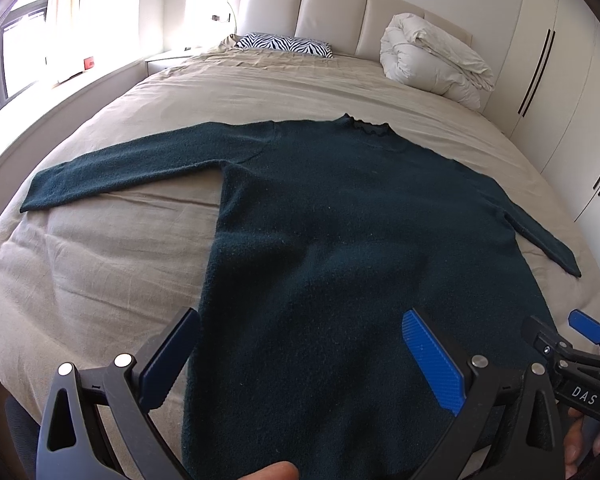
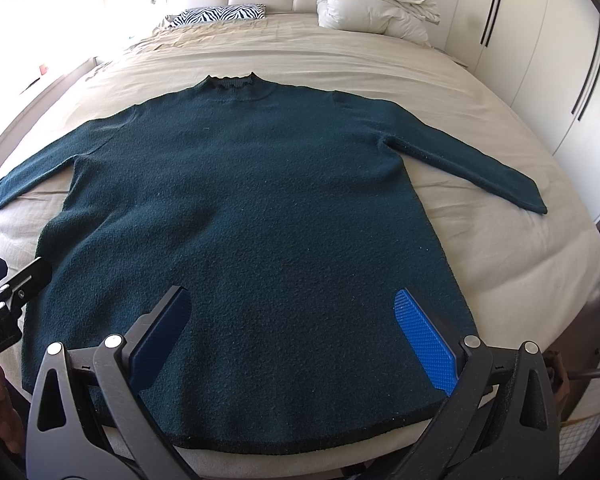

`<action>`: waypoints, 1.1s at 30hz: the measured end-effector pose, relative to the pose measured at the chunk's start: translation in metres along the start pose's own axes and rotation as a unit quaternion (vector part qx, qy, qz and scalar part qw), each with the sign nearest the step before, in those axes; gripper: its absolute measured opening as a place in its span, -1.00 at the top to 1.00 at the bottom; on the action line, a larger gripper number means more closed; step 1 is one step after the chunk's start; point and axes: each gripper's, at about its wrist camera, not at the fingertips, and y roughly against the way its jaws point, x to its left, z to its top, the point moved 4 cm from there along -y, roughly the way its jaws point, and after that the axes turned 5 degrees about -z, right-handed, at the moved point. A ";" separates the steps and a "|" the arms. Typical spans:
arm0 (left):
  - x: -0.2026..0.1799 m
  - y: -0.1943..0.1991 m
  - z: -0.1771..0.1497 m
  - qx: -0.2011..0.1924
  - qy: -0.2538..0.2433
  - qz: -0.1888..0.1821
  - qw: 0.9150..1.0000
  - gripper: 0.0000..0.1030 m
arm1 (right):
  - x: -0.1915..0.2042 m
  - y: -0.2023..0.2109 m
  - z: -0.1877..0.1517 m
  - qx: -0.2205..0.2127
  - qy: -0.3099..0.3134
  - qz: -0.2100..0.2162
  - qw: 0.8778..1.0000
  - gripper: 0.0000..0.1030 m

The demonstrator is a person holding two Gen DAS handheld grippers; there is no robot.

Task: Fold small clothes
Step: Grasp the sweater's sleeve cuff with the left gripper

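A dark teal knit sweater (image 1: 340, 232) lies flat on the bed, collar away from me, both sleeves spread out to the sides. It also shows in the right wrist view (image 2: 252, 208), with its hem near me. My left gripper (image 1: 300, 344) is open and empty, hovering over the sweater's lower left part. My right gripper (image 2: 292, 320) is open and empty above the hem, centred on the body. The right gripper's tip (image 1: 572, 332) shows at the left wrist view's right edge; the left gripper's tip (image 2: 4, 280) shows at the right wrist view's left edge.
The bed (image 1: 100, 248) has a beige sheet. A zebra-print pillow (image 1: 284, 44) and a rolled white duvet (image 1: 432, 60) lie by the padded headboard. White wardrobe doors (image 1: 560, 100) stand to the right, a bright window (image 1: 20, 52) to the left.
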 end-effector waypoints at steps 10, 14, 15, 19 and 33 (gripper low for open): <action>0.112 0.015 0.047 -0.065 0.148 -0.082 0.983 -1.00 | 0.011 -0.003 0.012 0.004 -0.024 0.071 0.997 -1.00; 0.157 0.004 0.053 -0.024 0.206 -0.088 0.974 -1.00 | 0.026 0.004 0.023 -0.011 -0.023 0.096 0.995 -1.00; 0.174 0.005 0.052 -0.024 0.239 -0.082 0.967 -1.00 | 0.030 0.005 0.026 -0.013 -0.023 0.100 0.995 -1.00; 0.251 0.018 0.053 -0.104 0.347 -0.077 0.929 -1.00 | 0.042 0.005 0.032 -0.011 -0.023 0.117 0.993 -1.00; 0.395 -0.032 0.052 -0.215 0.566 -0.145 0.782 -0.87 | 0.074 -0.005 0.040 -0.009 0.002 0.148 0.989 -0.82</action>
